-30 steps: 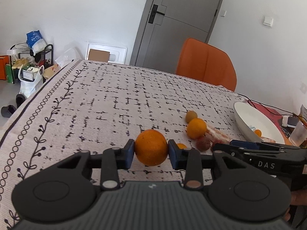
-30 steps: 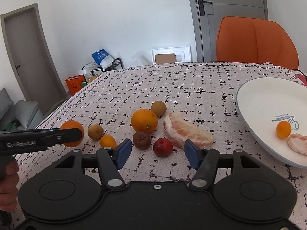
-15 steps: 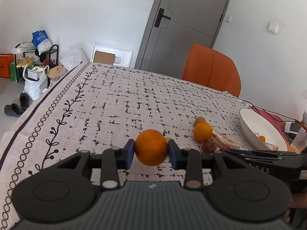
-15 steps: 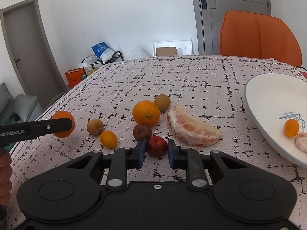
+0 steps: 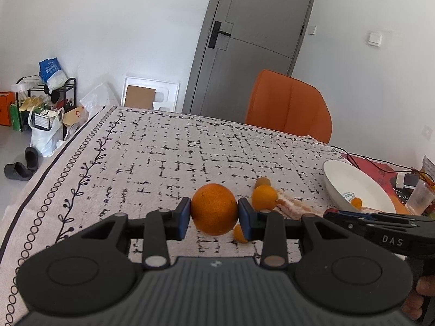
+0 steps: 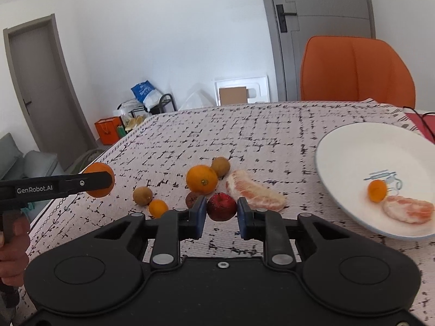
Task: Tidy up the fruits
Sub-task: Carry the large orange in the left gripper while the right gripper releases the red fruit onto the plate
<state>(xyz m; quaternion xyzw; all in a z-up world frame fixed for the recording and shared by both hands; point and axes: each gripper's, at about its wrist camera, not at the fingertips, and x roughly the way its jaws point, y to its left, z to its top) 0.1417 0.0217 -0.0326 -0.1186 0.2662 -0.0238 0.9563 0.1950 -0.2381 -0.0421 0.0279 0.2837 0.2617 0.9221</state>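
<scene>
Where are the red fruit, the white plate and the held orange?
red fruit [image 6: 221, 207], right wrist view, its front face between the fingers
white plate [image 6: 350, 152], right wrist view, bare inner surface
held orange [image 5: 214, 209], left wrist view, centre of peel

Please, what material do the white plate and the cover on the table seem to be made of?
The white plate looks like glazed ceramic: smooth, glossy, with a printed mark inside, though hard plastic cannot be excluded. The table cover looks like woven fabric: matte, with a printed black line pattern and a vine border, hanging over the table edge.
</scene>
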